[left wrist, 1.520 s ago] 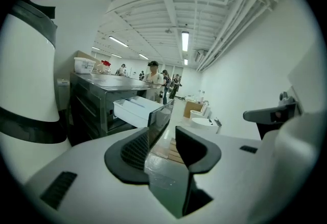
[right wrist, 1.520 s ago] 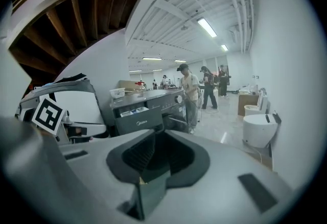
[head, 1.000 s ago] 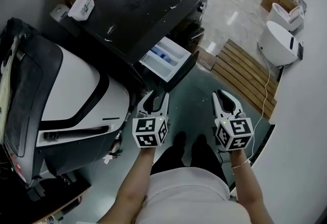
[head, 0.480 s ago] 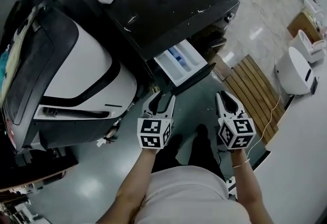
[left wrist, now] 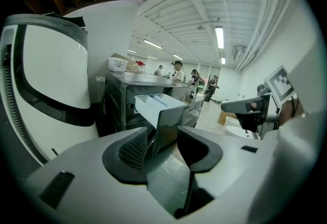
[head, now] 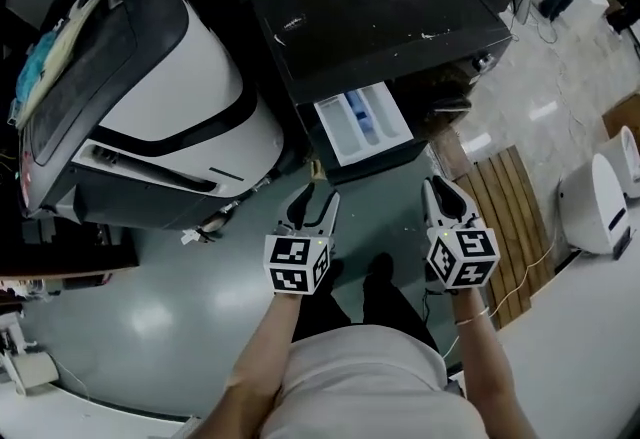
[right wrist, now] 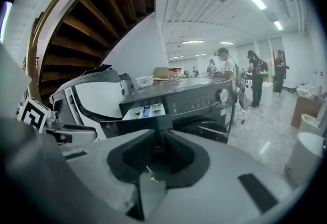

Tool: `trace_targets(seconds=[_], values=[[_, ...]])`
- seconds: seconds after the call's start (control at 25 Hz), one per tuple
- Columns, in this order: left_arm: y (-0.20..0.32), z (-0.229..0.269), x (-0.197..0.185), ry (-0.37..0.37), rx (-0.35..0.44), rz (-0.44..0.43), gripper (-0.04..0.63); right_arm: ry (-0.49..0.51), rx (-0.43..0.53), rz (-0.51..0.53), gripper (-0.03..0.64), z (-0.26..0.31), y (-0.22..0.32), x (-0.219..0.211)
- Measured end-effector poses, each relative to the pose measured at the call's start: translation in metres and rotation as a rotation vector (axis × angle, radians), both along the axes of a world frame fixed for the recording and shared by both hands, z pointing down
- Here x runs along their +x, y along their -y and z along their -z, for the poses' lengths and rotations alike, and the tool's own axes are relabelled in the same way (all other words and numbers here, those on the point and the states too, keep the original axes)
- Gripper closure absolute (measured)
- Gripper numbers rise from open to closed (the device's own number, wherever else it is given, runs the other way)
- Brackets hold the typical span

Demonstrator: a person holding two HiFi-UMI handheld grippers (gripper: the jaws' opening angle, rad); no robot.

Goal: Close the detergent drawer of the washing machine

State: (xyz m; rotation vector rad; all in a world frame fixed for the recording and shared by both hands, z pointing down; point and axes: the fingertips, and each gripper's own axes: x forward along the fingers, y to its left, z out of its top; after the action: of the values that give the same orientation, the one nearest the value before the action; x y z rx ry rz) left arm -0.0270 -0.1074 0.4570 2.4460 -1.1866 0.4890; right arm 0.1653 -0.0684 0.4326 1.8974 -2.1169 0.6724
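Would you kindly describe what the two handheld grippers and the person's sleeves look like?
The left gripper and right gripper are pale grey shells with dark ribbed pads on the jaws, each carrying a cube of black-and-white square markers. The person wears a light short-sleeved top; the forearms are bare.
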Motion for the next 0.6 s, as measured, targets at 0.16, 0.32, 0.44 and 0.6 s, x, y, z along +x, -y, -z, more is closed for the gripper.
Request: trace_targets(seconds=[0.16,0.32,0.44,0.6], values=[[-0.01,-0.002,0.001,0.014,0.003,0.072,0.425,-0.01,-0.011,0.066,0.572,-0.004,-0.001,0.011],[-0.017,-0.003,0.003,0.028,0.006,0.133,0.425,-0.017,-0.018,0.122,0.572,-0.01,-0.003,0.018],[-0.023,-0.005,0.004,0.036,0.008,0.171,0.425,-0.005,-0.018,0.154,0.572,-0.015,-0.005,0.022],[-0.032,-0.008,0.005,0.041,0.004,0.21,0.425,0.005,-0.02,0.19,0.572,-0.018,-0.005,0.024]])
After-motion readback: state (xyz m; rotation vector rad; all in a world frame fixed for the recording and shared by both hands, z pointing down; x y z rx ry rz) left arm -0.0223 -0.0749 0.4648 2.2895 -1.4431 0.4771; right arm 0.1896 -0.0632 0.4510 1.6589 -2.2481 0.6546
